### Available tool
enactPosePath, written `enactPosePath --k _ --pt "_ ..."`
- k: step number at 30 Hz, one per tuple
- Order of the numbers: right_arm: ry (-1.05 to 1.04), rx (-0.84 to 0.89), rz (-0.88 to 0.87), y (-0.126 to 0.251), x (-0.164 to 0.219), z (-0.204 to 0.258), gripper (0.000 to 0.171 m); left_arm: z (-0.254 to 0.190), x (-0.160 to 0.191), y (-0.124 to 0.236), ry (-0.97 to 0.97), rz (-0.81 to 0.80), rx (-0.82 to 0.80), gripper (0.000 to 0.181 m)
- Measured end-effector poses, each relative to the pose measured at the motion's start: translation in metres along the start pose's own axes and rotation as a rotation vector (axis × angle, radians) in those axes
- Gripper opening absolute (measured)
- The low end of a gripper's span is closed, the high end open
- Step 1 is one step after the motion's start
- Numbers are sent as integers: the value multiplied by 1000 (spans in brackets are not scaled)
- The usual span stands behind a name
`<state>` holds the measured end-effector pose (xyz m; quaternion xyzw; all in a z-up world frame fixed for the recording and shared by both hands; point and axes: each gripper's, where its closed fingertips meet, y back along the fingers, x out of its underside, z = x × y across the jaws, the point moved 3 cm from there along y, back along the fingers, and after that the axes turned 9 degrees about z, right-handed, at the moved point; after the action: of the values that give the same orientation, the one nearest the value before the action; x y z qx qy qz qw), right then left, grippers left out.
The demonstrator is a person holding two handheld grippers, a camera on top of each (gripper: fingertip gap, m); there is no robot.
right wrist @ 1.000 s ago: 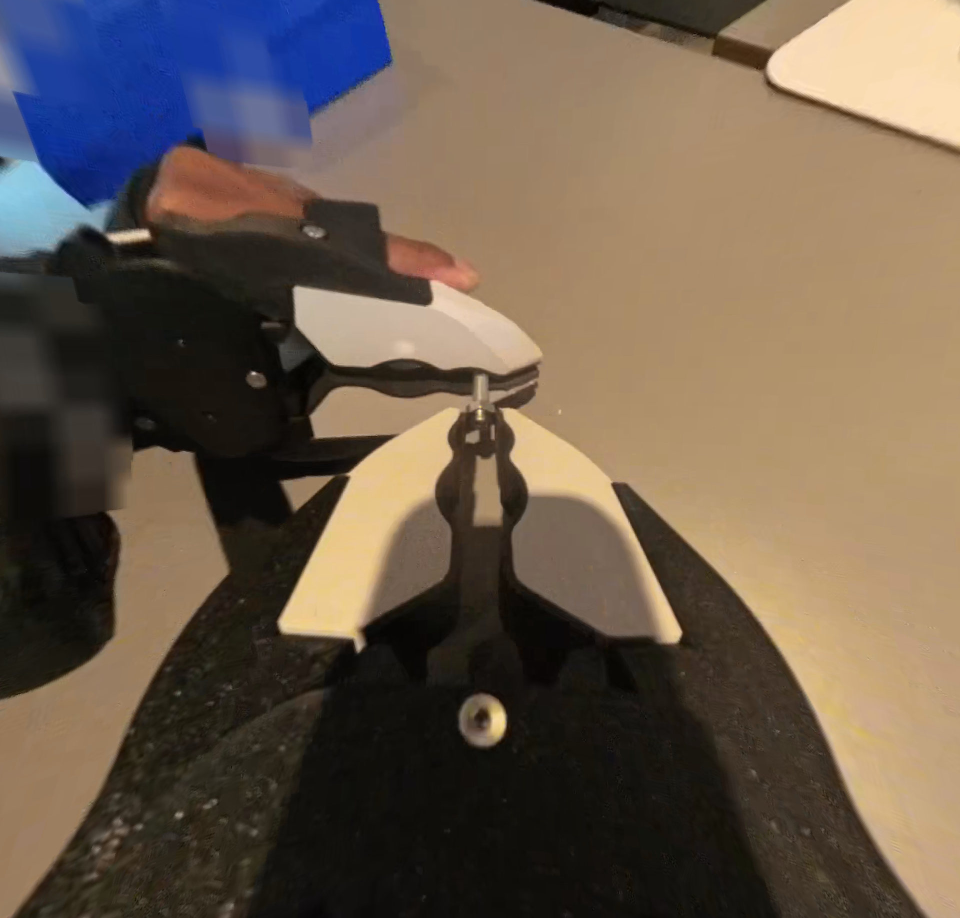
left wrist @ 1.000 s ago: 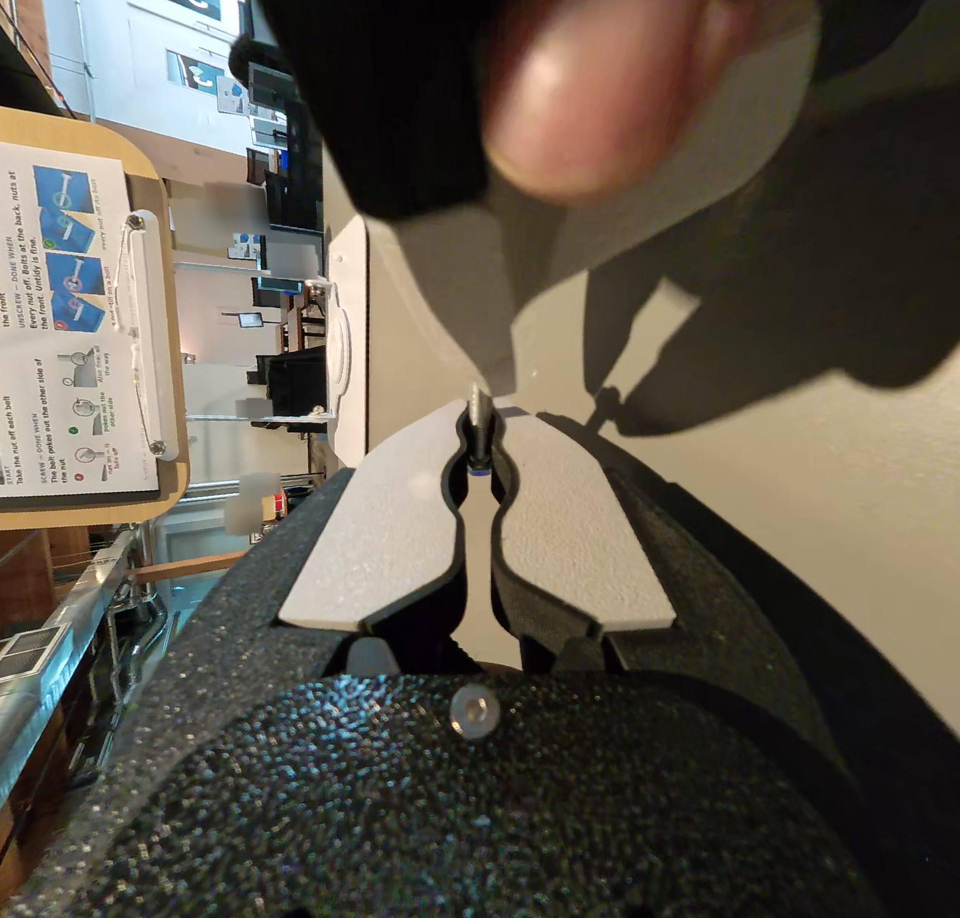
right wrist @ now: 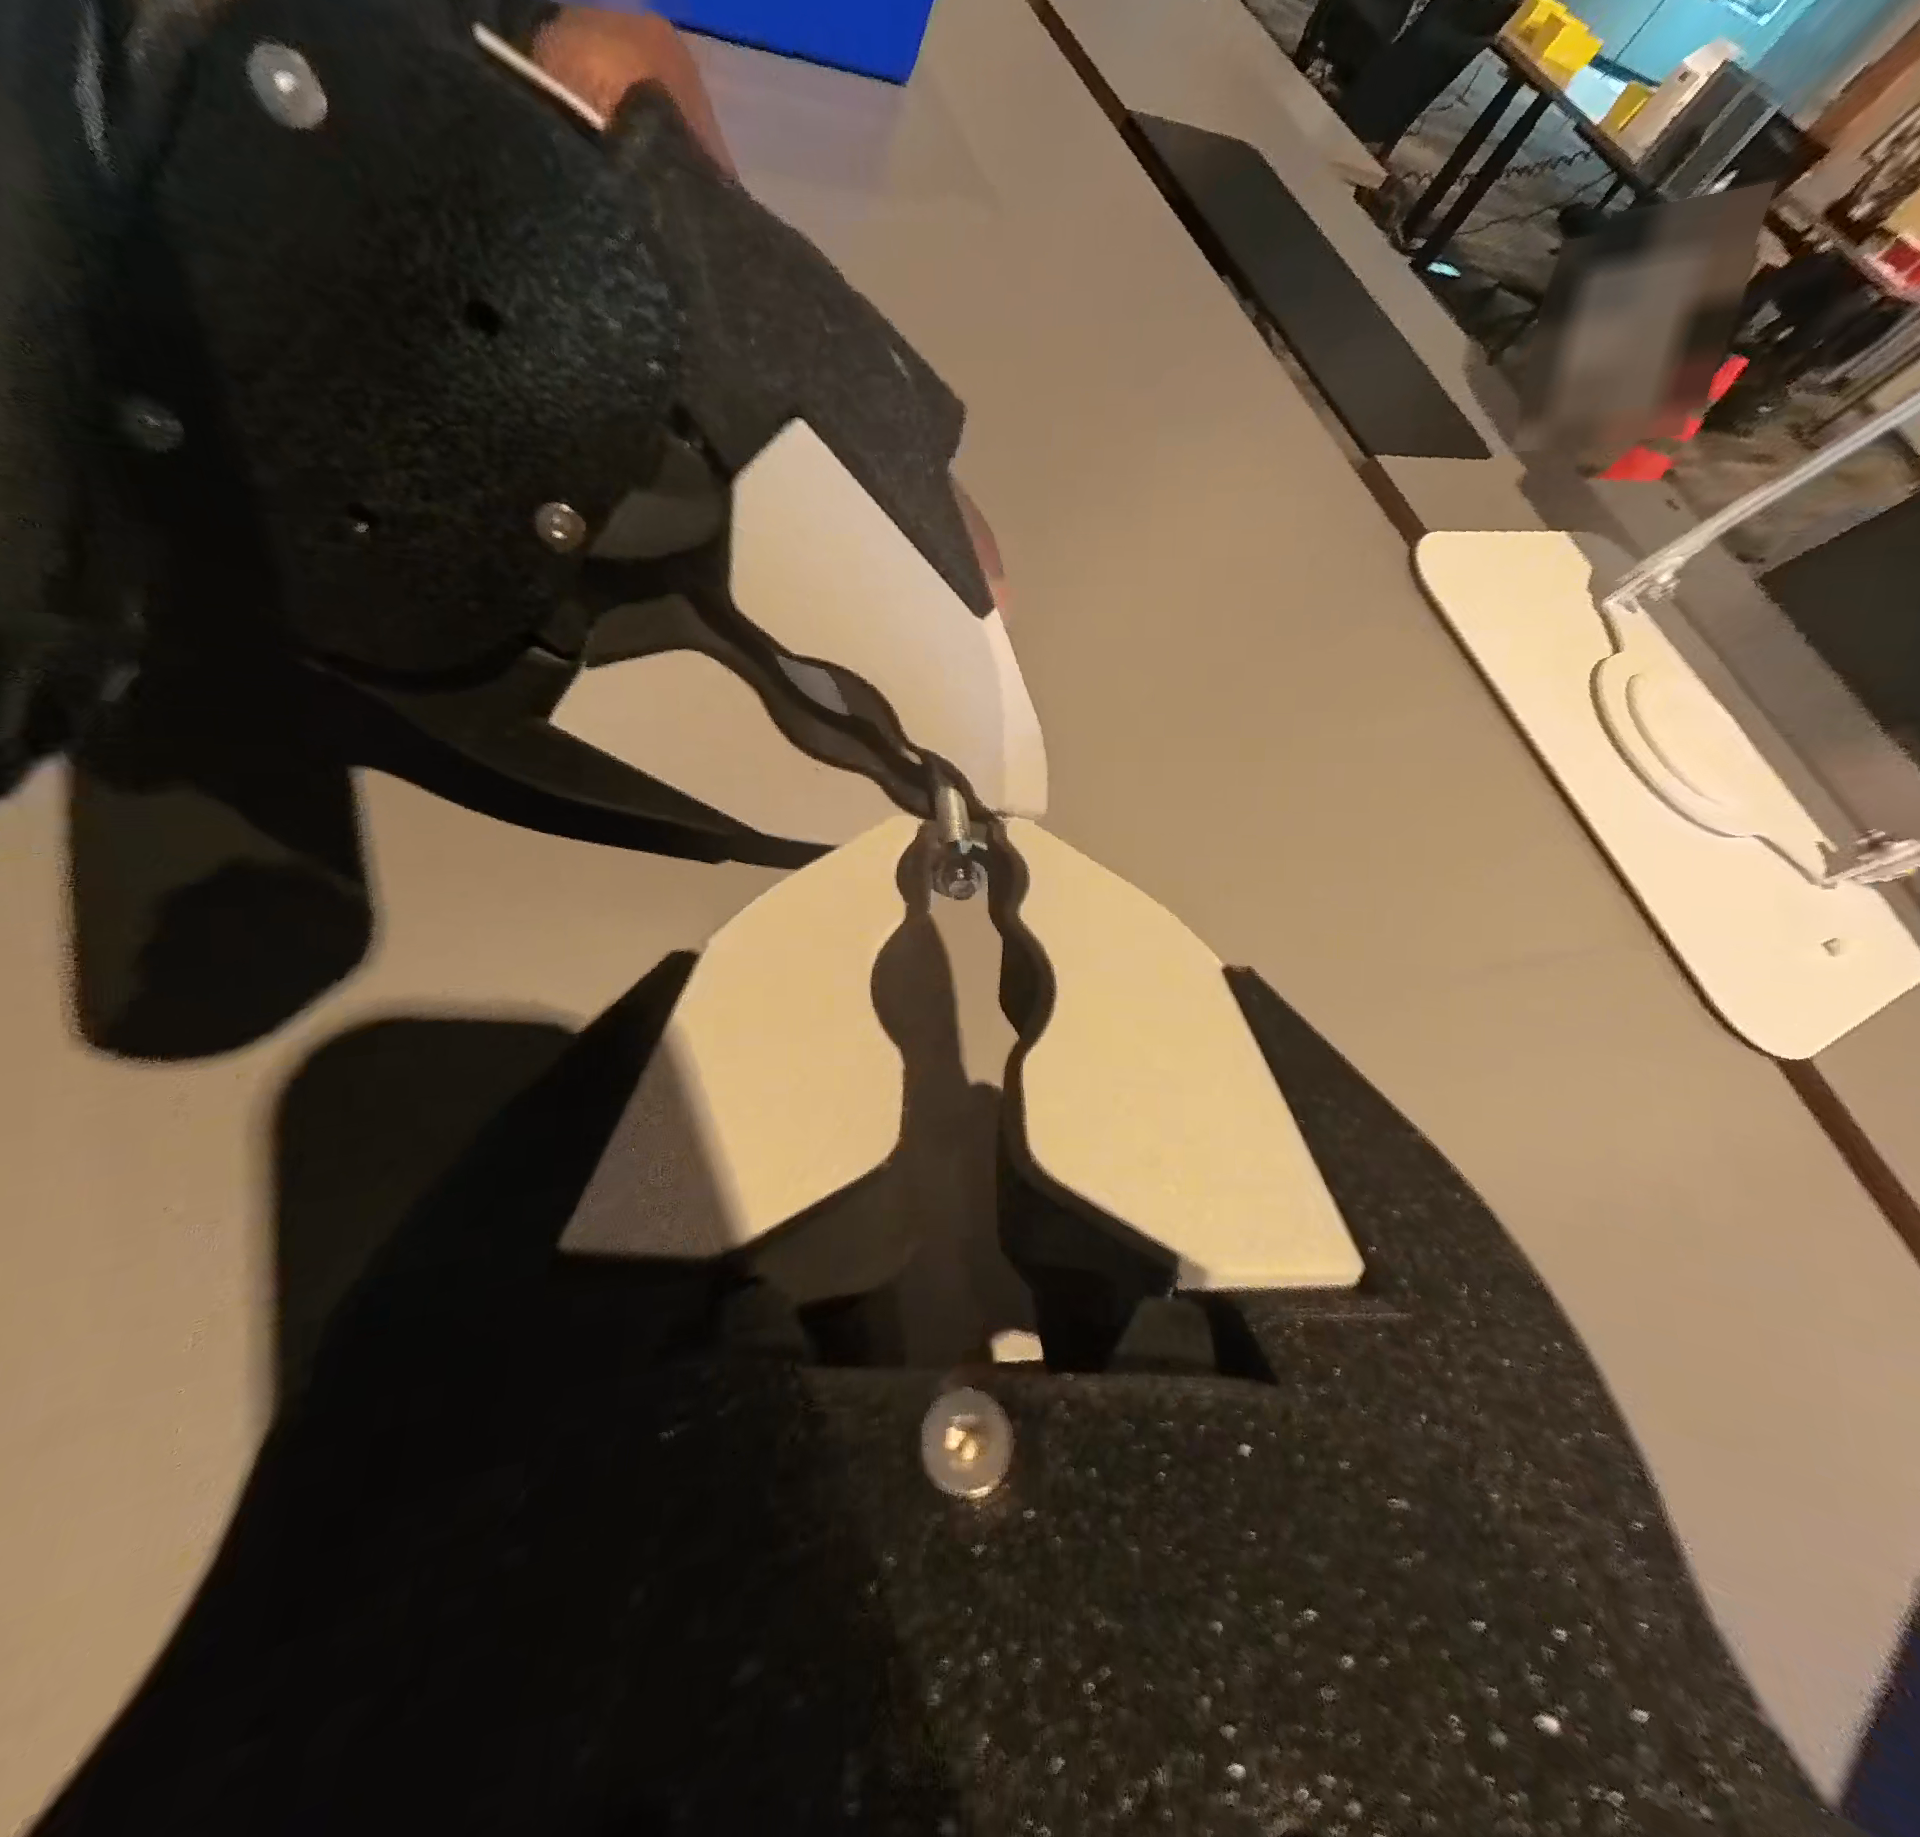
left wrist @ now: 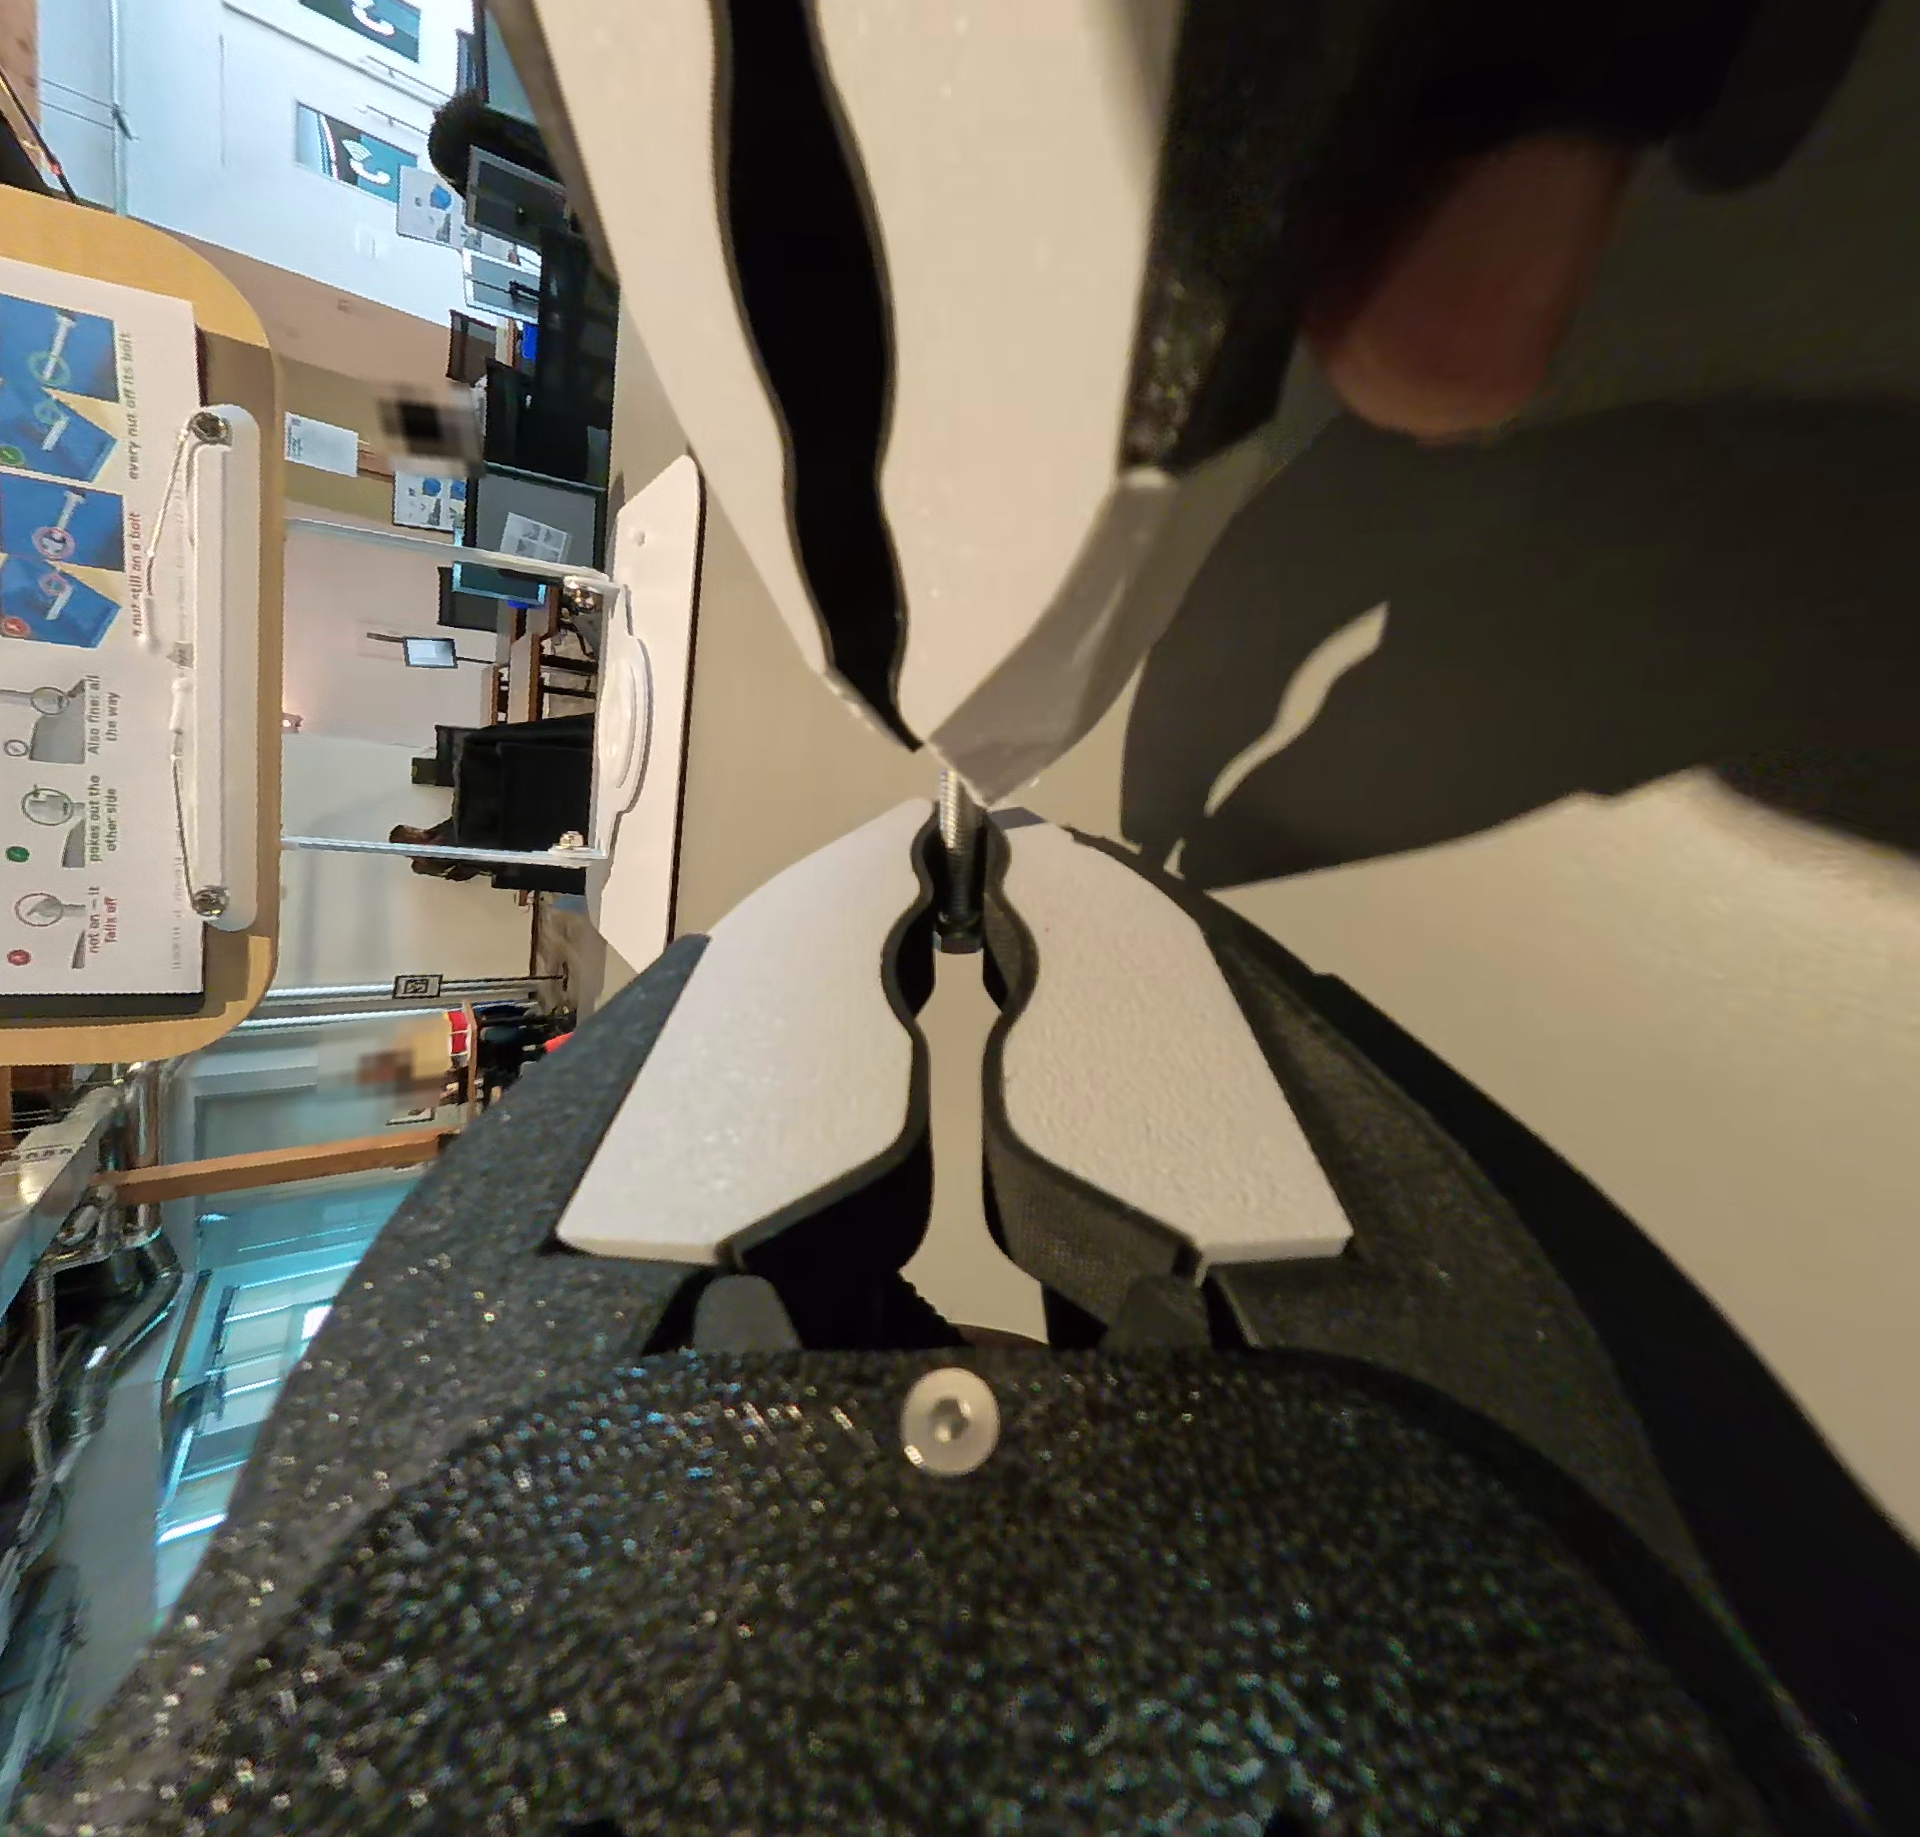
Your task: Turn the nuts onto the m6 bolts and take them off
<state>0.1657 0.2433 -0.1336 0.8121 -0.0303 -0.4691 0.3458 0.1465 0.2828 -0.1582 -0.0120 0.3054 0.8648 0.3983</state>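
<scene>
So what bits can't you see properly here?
- Nut: left wrist view, hidden between the right gripper tips.
- Bolt head: left wrist view, dark between the left gripper fingers.
- Bolt thread: right wrist view, too small and blurred to tell how far the nut sits.

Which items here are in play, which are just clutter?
In play:
- bolt
- left gripper, shut on the bolt
- right gripper, fingers closed at the bolt's other end

Clutter:
- white plate
- instruction sheet
- black panel
</scene>
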Motion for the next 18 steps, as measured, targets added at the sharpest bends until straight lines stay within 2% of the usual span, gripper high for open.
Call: enactPosePath --k 1,18 --pt "-17 -16 -4 0 1 -1 10 0 0 0 7 -8 4 4" --pt "-74 -93 -22 3 5 -6 10 -1 -6 2 163 -153 75 12"
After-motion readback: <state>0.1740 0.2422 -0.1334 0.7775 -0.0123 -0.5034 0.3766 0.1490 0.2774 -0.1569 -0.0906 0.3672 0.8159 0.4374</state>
